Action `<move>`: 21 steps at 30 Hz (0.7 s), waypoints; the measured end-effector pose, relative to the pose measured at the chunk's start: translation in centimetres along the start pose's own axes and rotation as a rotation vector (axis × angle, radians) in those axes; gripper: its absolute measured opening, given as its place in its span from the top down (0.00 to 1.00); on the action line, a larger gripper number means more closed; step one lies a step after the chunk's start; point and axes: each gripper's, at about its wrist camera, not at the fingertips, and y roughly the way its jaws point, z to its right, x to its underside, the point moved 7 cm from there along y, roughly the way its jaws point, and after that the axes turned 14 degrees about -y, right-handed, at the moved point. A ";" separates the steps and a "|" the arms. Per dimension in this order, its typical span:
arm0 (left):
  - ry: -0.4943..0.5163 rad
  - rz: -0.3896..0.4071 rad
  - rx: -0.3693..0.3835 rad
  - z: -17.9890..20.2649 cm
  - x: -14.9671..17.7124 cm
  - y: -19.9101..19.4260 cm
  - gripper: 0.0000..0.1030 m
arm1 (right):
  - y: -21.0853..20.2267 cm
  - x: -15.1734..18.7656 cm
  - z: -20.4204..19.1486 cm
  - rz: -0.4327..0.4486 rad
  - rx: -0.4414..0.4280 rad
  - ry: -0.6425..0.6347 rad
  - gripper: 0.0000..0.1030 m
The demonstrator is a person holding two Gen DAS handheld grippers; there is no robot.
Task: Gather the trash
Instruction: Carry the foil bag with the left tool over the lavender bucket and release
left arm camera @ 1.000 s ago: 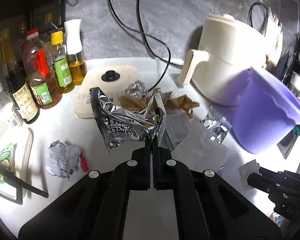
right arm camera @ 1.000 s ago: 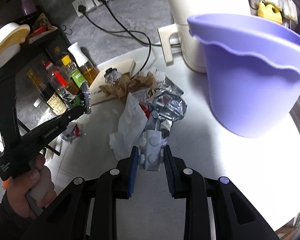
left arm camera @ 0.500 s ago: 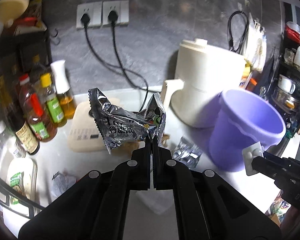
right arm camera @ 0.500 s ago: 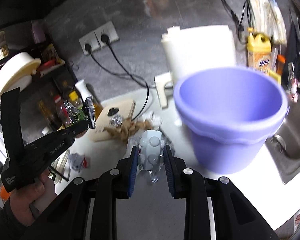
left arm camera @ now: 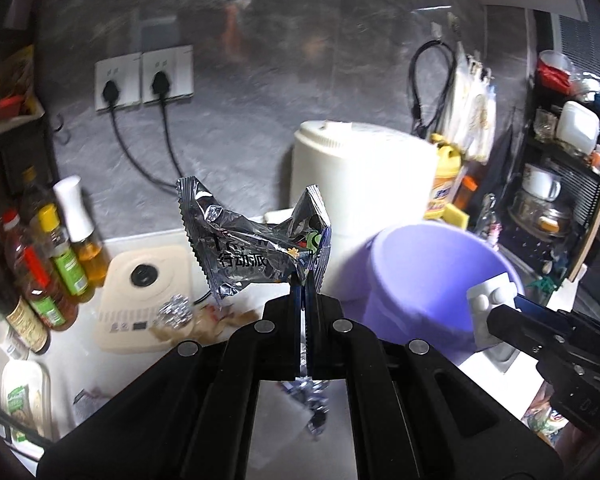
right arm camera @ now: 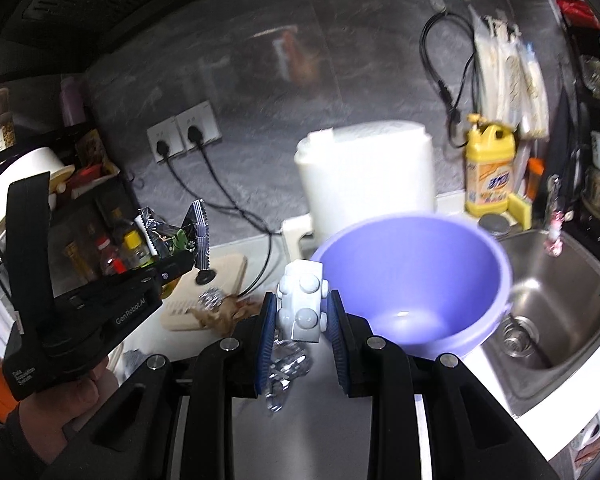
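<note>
My left gripper (left arm camera: 305, 280) is shut on a crumpled silver snack wrapper (left arm camera: 252, 252) and holds it in the air, left of the purple bucket (left arm camera: 432, 280). The wrapper also shows in the right wrist view (right arm camera: 176, 232). My right gripper (right arm camera: 302, 308) is shut on a white blister pack (right arm camera: 302, 300), held just left of the bucket's rim (right arm camera: 412, 220). The bucket looks empty inside. The blister pack also shows in the left wrist view (left arm camera: 490, 308). A foil ball (left arm camera: 175, 309) and brown paper scraps (right arm camera: 224, 314) lie on the counter.
A white appliance (left arm camera: 360, 172) stands behind the bucket. Sauce and oil bottles (left arm camera: 56, 256) line the left, a cream scale (left arm camera: 144, 292) beside them. A steel sink (right arm camera: 548, 304) lies right of the bucket, with a yellow detergent bottle (right arm camera: 490, 172) behind. Cords run from wall sockets (left arm camera: 144, 76).
Both grippers have risen from the counter with their trash and moved toward the bucket. The right gripper now looks down into the bucket's mouth.
</note>
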 end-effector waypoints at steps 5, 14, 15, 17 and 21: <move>0.017 0.002 0.043 2.4 -0.5 0.9 0.98 | -0.4 -0.2 1.9 0.008 0.047 0.019 0.75; 0.008 -0.007 0.105 4.8 -1.1 2.2 0.98 | 0.3 -0.2 5.4 -0.001 0.117 0.053 0.75; 0.004 -0.006 0.111 4.9 -1.3 2.3 0.98 | 0.6 -0.2 5.7 -0.005 0.125 0.054 0.75; 0.005 -0.007 0.119 5.2 -1.4 2.6 0.98 | 1.1 -0.2 6.3 -0.011 0.137 0.062 0.74; 0.010 -0.022 0.132 5.8 -1.3 3.6 0.98 | 1.9 -0.1 7.2 -0.018 0.157 0.080 0.72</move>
